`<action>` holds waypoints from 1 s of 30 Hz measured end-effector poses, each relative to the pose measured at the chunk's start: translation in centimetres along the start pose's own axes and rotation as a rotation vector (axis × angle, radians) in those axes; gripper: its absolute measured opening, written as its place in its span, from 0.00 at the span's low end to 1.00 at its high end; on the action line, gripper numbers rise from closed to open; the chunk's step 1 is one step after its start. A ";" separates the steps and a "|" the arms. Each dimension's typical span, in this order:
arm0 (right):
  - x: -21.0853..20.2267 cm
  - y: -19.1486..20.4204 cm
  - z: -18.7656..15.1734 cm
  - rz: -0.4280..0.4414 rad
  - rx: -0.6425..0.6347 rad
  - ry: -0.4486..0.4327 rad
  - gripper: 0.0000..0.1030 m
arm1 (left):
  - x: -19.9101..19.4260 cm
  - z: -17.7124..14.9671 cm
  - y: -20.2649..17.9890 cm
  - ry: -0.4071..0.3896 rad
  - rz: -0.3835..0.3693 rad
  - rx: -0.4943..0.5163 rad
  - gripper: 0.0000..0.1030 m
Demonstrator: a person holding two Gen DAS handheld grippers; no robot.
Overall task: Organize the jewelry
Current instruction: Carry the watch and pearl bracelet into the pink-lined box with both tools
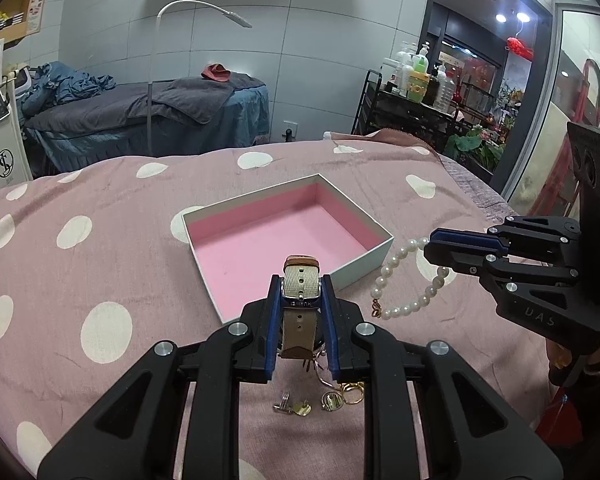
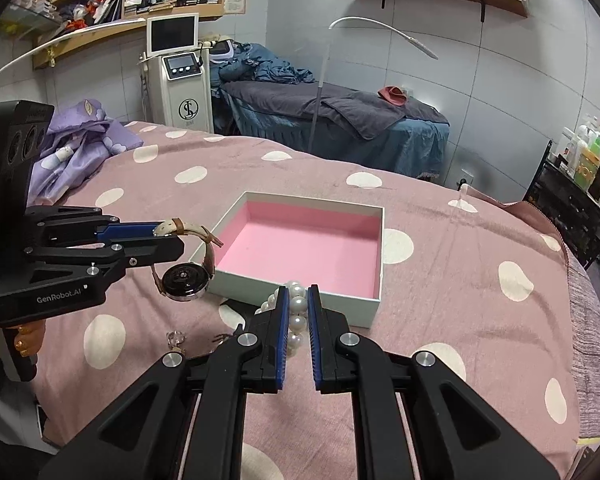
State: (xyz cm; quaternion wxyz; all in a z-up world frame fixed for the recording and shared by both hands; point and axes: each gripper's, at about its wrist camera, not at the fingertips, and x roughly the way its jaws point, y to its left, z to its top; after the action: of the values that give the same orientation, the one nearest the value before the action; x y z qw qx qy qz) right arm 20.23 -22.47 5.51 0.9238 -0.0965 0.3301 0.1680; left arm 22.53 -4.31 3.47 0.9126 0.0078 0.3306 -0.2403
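A white box with pink lining (image 1: 380, 226) (image 2: 374, 300) lies open on the pink dotted bedspread. My left gripper (image 1: 301, 280) (image 2: 168, 236) is shut on the beige strap of a wristwatch (image 1: 300, 284); its round dark face (image 2: 185, 281) hangs below the fingers, left of the box and clear of the bedspread. My right gripper (image 2: 298, 290) (image 1: 434, 246) is shut on a pearl bracelet (image 2: 299, 304) (image 1: 396, 280), which dangles in a loop at the box's near right corner.
Small gold earrings and rings (image 1: 332, 398) lie on the bedspread under the left gripper, and a clear ring (image 2: 176, 338) sits nearby. A purple cloth (image 2: 80, 140) is heaped at the far left. A massage bed (image 2: 332, 120), a white machine (image 2: 180, 80) and a bottle cart (image 1: 416, 92) stand behind.
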 end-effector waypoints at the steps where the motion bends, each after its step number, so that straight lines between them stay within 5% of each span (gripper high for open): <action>1: 0.1 -0.1 0.5 0.002 0.002 -0.008 0.09 | 0.1 0.4 0.1 -0.002 0.003 0.001 0.19; 15: 6.7 -2.0 5.2 0.032 0.088 0.030 0.09 | 6.7 5.2 2.6 0.048 0.052 0.001 0.19; 30: 13.2 -2.7 3.4 -0.025 0.125 0.149 0.09 | 13.5 4.2 3.6 0.147 0.074 -0.033 0.19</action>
State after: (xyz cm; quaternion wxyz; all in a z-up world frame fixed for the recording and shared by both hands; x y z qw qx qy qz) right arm 32.77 -20.75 -0.23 0.9029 -0.0551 0.4065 0.1282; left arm 35.68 -7.68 -2.00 0.8943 0.0228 0.3998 -0.1997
